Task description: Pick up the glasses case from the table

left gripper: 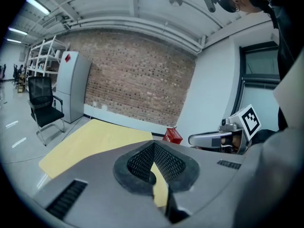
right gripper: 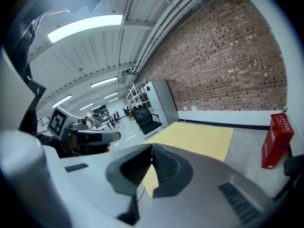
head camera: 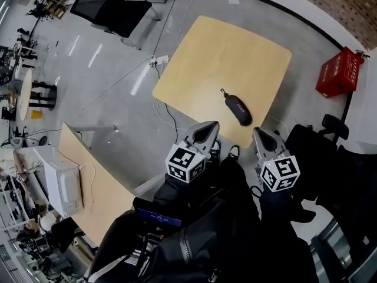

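Observation:
The black glasses case [head camera: 237, 107] lies on the light wooden table [head camera: 218, 52], near its front right edge, with a small pull loop at its far left end. My left gripper [head camera: 207, 128] hovers just short of the table's front edge, left of the case and not touching it. My right gripper [head camera: 259, 134] is level with it, a little right of the case. Both are shut with nothing between the fingers. The left gripper view shows its jaws [left gripper: 153, 146] meeting over the table [left gripper: 95, 137]; the right gripper view shows the same [right gripper: 152, 147]. Neither gripper view shows the case.
A red crate [head camera: 340, 71] stands on the floor right of the table. A black office chair [head camera: 109, 5] is at the far left. A power strip with cables [head camera: 159, 59] lies by the table's left corner. A second table [head camera: 97, 181] with a white microwave [head camera: 62, 184] is at lower left.

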Tool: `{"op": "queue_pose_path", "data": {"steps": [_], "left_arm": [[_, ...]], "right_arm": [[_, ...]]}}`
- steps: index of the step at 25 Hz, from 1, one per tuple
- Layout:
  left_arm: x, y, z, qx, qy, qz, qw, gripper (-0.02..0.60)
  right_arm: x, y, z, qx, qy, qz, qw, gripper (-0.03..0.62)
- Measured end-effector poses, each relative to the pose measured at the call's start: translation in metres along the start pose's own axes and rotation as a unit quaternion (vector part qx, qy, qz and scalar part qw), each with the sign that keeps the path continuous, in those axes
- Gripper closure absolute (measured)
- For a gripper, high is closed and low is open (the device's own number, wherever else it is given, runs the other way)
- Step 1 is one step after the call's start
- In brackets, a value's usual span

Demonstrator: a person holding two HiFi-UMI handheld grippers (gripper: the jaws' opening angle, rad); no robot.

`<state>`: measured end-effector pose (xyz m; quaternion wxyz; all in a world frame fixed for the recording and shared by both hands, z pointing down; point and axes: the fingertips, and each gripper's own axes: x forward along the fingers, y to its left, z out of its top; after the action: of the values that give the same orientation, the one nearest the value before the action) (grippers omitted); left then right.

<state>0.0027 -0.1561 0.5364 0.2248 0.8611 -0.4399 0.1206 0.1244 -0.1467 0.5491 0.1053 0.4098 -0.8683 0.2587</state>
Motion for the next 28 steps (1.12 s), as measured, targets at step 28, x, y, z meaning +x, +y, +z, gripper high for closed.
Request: {"op": "queue_pose_path", "data": {"steps": [28], "left_arm": [[0.027, 0.092, -0.146, -0.095, 0.130, 0.014, 0.9869, 0.581]], "right_arm": [[0.131, -0.062, -0.150, -0.113, 0.245, -0.030, 0.962, 0.393]]}}
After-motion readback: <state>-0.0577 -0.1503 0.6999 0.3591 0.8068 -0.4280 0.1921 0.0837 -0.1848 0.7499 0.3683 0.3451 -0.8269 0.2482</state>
